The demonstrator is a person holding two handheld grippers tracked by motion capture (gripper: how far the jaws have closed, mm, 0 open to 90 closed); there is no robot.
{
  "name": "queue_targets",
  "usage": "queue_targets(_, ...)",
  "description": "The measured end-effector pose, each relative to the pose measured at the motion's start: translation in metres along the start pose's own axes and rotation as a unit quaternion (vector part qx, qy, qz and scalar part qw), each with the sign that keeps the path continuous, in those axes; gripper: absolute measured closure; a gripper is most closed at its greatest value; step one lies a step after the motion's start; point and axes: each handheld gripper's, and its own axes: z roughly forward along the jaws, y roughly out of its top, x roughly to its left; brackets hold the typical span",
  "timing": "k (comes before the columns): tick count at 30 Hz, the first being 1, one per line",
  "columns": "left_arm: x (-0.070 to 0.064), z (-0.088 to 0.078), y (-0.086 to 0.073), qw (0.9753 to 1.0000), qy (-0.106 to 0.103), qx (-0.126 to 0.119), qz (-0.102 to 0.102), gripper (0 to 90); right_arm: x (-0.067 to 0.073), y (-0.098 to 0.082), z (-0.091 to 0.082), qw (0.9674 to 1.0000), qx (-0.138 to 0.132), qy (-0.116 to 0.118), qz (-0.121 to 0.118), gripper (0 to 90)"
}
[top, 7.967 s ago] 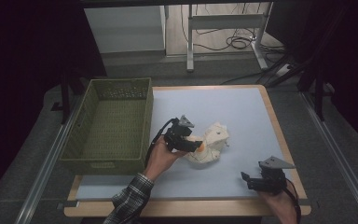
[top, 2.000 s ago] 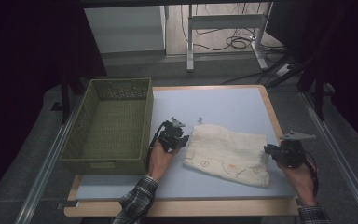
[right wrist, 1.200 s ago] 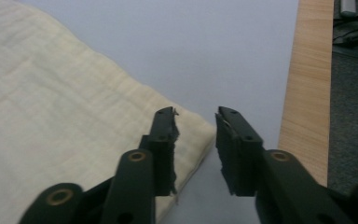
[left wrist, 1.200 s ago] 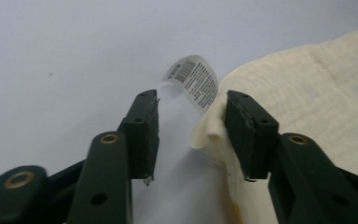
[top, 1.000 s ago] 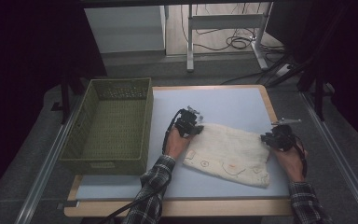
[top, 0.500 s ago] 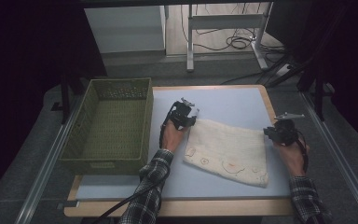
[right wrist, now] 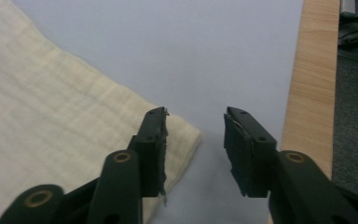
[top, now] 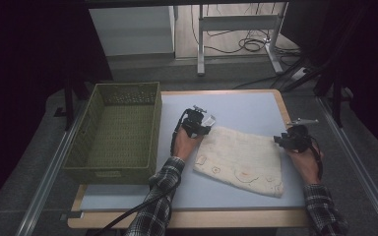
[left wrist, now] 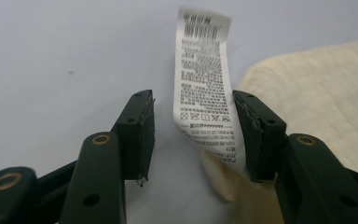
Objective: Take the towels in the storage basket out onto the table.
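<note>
Both hand-held grippers (top: 203,124) (top: 281,139) have just been opening, apparently released at the cream cloth's (top: 241,158) corners.

Desk (top: 246,105): rectangular, pale blue-grey top with a light wooden edge band along the rim.

Lying on it:
- Basket (top: 115,172), olive-green, woven, rectangular, open-topped; on the left side, reaching past the left edge.
- Cloth (top: 241,160), cream, spread flat right of centre, small printed motifs near the front edge; white care label (left wrist: 204,88) at the far left corner, standing up off the surface. Far right corner (right wrist: 186,135) flat on the top, near the wooden edge.
</note>
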Motion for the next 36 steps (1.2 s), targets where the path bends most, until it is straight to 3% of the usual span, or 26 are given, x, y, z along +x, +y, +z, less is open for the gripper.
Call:
queue_targets(1,-0.005,0.000,0.000,0.9998,0.008,0.007,0.016,48.6,0.000,0.000,0.003,1.0000,0.003,-0.003,-0.005,56.6)
queue_targets(2,-0.005,0.000,0.000,0.9998,0.008,0.007,0.016,49.1,0.000,0.000,0.003,1.0000,0.003,-0.003,-0.005,56.6)
queue_targets(3,-0.010,-0.001,0.002,0.9995,0.001,0.018,0.026,59.2,0.001,0.001,0.007,0.9998,0.018,0.001,-0.010,63.5)
queue_targets(4,-0.010,-0.001,0.002,0.9995,0.001,0.018,0.026,62.9,0.001,0.001,0.007,0.9998,0.018,0.001,-0.010,63.5)
queue_targets(5,-0.011,-0.002,0.003,0.9994,-0.003,0.025,0.026,62.9,0.002,0.002,0.007,0.9998,0.017,0.008,-0.008,69.9)
queue_targets(6,-0.011,-0.002,0.005,0.9991,-0.020,0.029,0.024,81.0,0.006,0.004,0.008,0.9994,0.026,0.024,-0.007,84.5)
queue_targets(7,-0.010,-0.002,0.005,0.9991,-0.018,0.026,0.027,83.4,0.008,0.005,0.008,0.9992,0.031,0.023,-0.009,85.5)
queue_targets(9,-0.007,-0.006,0.006,0.9997,-0.012,-0.004,0.022,86.0,0.011,0.009,0.007,0.9986,0.044,0.017,-0.025,86.4)
queue_targets(12,0.000,-0.014,0.012,0.9990,-0.007,-0.045,0.005,86.1,0.009,0.015,0.001,0.9994,0.027,0.009,-0.021,86.5)
queue_targets(13,0.000,-0.014,0.012,0.9990,-0.007,-0.045,0.005,86.0,0.009,0.015,0.001,0.9994,0.027,0.009,-0.021,86.5)
queue_targets(14,0.002,-0.020,0.016,0.9981,-0.002,-0.062,0.009,86.0,0.007,0.017,-0.001,0.9995,0.021,0.005,-0.022,86.5)
queue_targets(15,0.003,-0.025,0.021,0.9968,0.005,-0.079,0.014,86.0,0.004,0.025,-0.008,0.9998,-0.002,-0.004,-0.019,86.5)
queue_targets(19,0.002,-0.037,0.027,0.9944,0.011,-0.103,0.024,85.9,0.003,0.035,-0.019,0.9995,-0.029,0.000,-0.008,86.4)
queue_targets(22,0.000,-0.041,0.026,0.9939,0.013,-0.104,0.034,85.5,0.005,0.036,-0.023,0.9994,-0.032,-0.001,-0.014,86.3)
queue_targets(24,-0.002,-0.038,0.023,0.9953,0.017,-0.087,0.040,85.2,0.005,0.033,-0.025,0.9995,-0.029,0.001,-0.013,86.1)
queue_targets(28,0.000,-0.030,0.017,0.9968,0.020,-0.069,0.037,81.4,0.004,0.027,-0.018,0.9999,-0.015,0.002,-0.007,85.1)
queue_targets(29,0.001,-0.026,0.015,0.9976,0.027,-0.058,0.026,81.4,0.003,0.025,-0.015,0.9999,-0.009,0.002,-0.004,83.4)
queue_targets(32,0.001,-0.032,0.011,0.9974,0.036,-0.060,0.018,60.2,0.001,0.019,-0.014,1.0000,-0.008,-0.004,-0.002,65.3)
queue_targets(36,-0.007,-0.048,0.002,0.9969,0.017,-0.076,0.013,54.6,0.001,0.013,-0.026,0.9998,-0.014,0.010,0.003,62.9)
